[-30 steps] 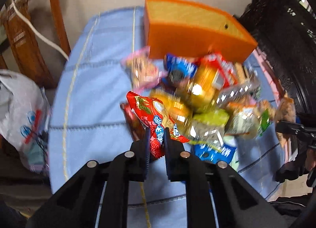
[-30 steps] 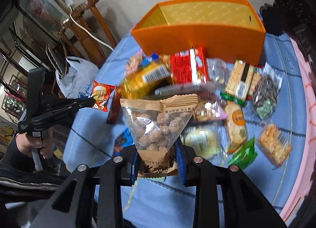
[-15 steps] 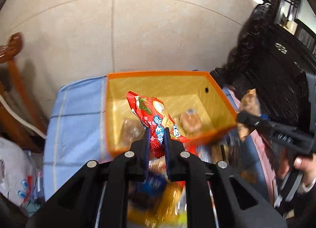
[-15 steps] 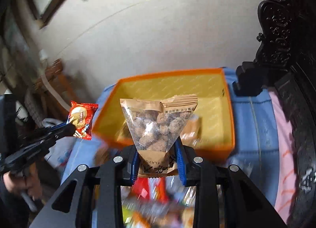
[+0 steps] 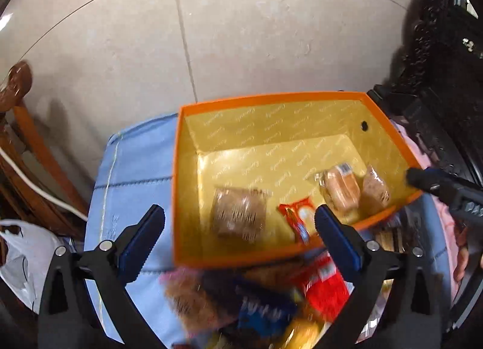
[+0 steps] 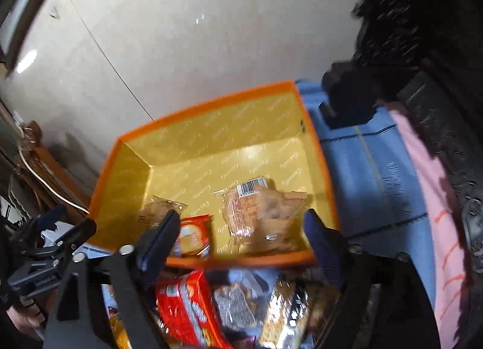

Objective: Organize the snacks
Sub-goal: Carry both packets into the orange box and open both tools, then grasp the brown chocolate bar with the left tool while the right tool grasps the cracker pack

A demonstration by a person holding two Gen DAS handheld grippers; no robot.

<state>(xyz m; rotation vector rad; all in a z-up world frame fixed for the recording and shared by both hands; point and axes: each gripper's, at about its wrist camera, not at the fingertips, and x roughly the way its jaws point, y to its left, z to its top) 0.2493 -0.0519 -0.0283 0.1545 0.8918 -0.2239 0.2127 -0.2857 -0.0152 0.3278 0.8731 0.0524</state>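
left wrist: both grippers' jaws just opened wide, empty, over orange box (image 5: 302, 254).

Wooden chair (image 5: 21, 149), white bag (image 5: 21, 255), carved dark furniture (image 5: 446, 56).

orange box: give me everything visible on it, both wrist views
The box is open-topped and rectangular, seemingly cardboard: orange outside and along the rim, glossy gold lining printed with pale script, with a small dark hole in one side wall. It sits upright on the blue cloth at the table's far end. Four packets lie on its floor, among them a red one. More snacks crowd its near wall. No fingers touch it.
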